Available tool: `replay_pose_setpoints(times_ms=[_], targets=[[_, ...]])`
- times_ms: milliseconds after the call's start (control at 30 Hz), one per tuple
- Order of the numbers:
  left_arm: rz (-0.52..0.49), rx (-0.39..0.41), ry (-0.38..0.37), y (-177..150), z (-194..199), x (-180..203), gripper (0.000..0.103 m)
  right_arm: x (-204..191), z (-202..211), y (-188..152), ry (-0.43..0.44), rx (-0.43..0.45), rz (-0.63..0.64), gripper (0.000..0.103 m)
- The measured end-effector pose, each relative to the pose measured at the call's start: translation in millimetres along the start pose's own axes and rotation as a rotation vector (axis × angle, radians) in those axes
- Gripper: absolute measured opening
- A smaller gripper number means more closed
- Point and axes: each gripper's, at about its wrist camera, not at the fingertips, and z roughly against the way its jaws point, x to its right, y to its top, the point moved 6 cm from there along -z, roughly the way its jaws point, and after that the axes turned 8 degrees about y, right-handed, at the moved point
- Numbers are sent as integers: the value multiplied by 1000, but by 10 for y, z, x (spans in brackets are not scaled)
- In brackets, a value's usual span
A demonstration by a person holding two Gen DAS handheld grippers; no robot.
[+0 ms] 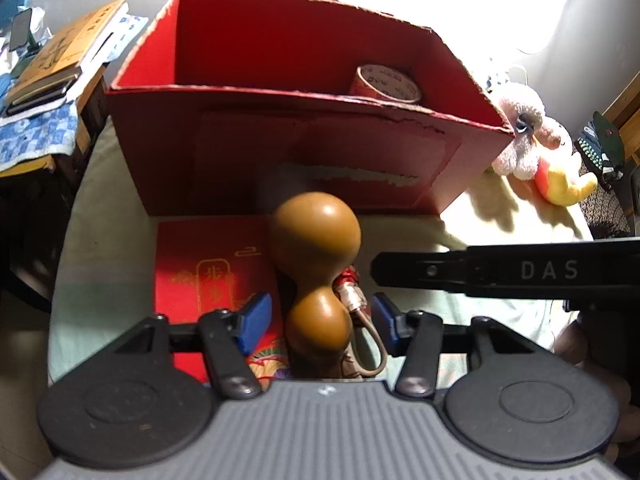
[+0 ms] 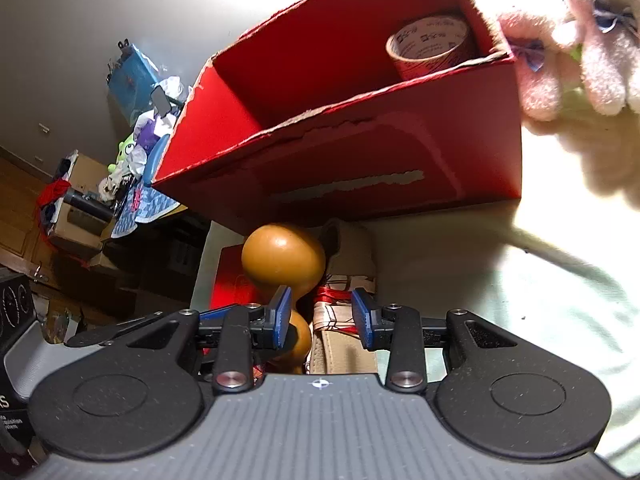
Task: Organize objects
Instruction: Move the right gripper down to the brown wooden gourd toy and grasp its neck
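Observation:
A brown gourd [image 1: 316, 272] lies on the pale table in front of an open red cardboard box [image 1: 280, 152]. My left gripper [image 1: 318, 322] is open, its blue pads on either side of the gourd's smaller bulb without touching. A roll of tape [image 1: 386, 84] sits inside the box at its right. My right gripper [image 2: 320, 318] is open around a beige bundle tied with red string [image 2: 340, 320], just right of the gourd [image 2: 282, 266]. The box [image 2: 360, 152] and tape [image 2: 432, 46] show above it. The right gripper's arm [image 1: 500, 270] crosses the left wrist view.
A flat red packet [image 1: 212, 276] lies under the gourd's left side. Plush toys [image 1: 532, 140] lie right of the box. A side table with books [image 1: 60, 60] stands at left. A metal fitting with a cord loop [image 1: 360, 320] lies by the gourd.

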Motion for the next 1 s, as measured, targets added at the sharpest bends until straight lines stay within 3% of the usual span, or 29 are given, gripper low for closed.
replay_pose_setpoints(times_ms=[400, 833, 1000], targets=[[-24, -22, -8, 63, -113, 91, 50, -80, -284, 22, 30, -73, 35, 38], [3, -37, -19, 90, -220, -14, 50, -134, -426, 22, 63, -86, 79, 54], [8, -27, -39, 96, -176, -30, 46, -162, -410, 31, 71, -81, 85, 45]])
